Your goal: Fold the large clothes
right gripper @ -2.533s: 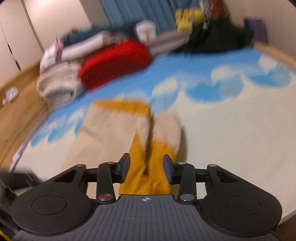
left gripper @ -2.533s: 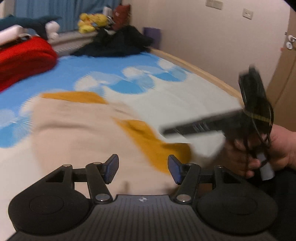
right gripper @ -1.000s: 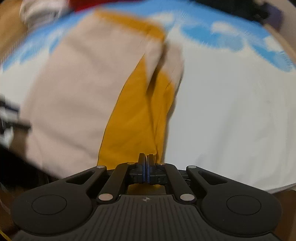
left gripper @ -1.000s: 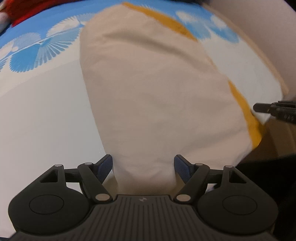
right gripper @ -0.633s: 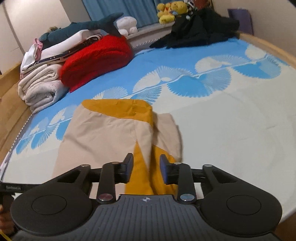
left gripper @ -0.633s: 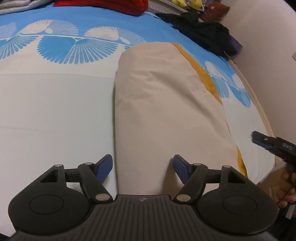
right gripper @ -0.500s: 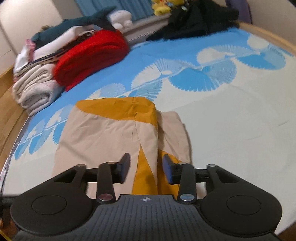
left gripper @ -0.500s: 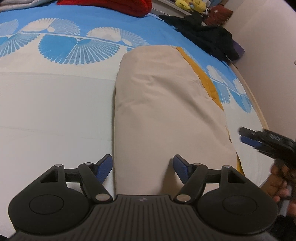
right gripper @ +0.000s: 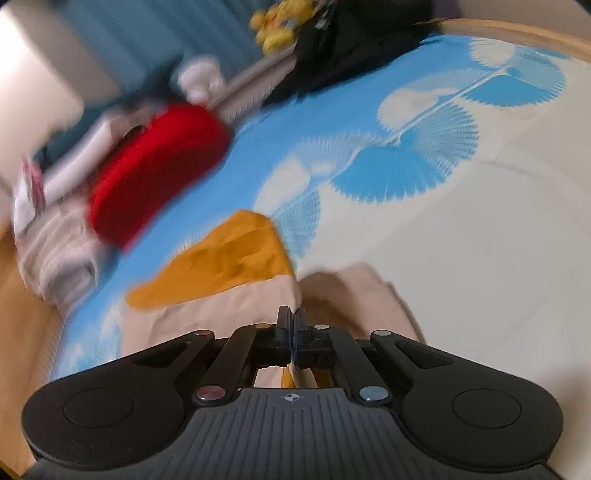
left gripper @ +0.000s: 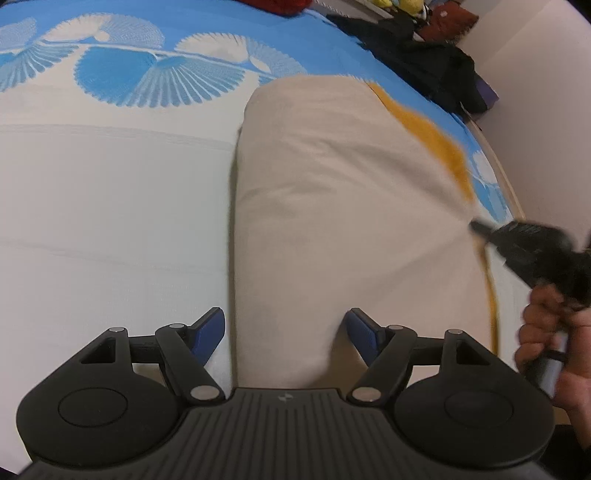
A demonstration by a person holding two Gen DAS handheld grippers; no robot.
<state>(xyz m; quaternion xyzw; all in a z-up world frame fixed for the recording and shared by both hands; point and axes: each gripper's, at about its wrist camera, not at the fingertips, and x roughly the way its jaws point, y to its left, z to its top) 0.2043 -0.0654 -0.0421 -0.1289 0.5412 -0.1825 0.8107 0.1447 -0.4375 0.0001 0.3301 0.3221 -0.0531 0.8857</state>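
Observation:
A large beige and mustard-yellow garment (left gripper: 343,192) lies folded lengthwise on the bed. My left gripper (left gripper: 284,328) is open, its blue fingertips either side of the garment's near end. My right gripper (right gripper: 291,325) is shut on the garment's beige edge (right gripper: 221,306), with the yellow part (right gripper: 225,258) just beyond. In the left wrist view the right gripper (left gripper: 524,243) shows blurred at the garment's right edge, held by a hand.
The bed has a white and blue fan-pattern sheet (left gripper: 110,184). A red blanket (right gripper: 155,166) and folded towels (right gripper: 59,251) lie at the far left. Dark clothes (left gripper: 424,62) and plush toys (right gripper: 280,26) lie at the head. A wooden bed rail (right gripper: 517,29) runs along the wall side.
My right gripper has shut on the garment's edge and tilted, its view now blurred with motion. My left gripper has stayed open and moved slightly closer over the garment's near end.

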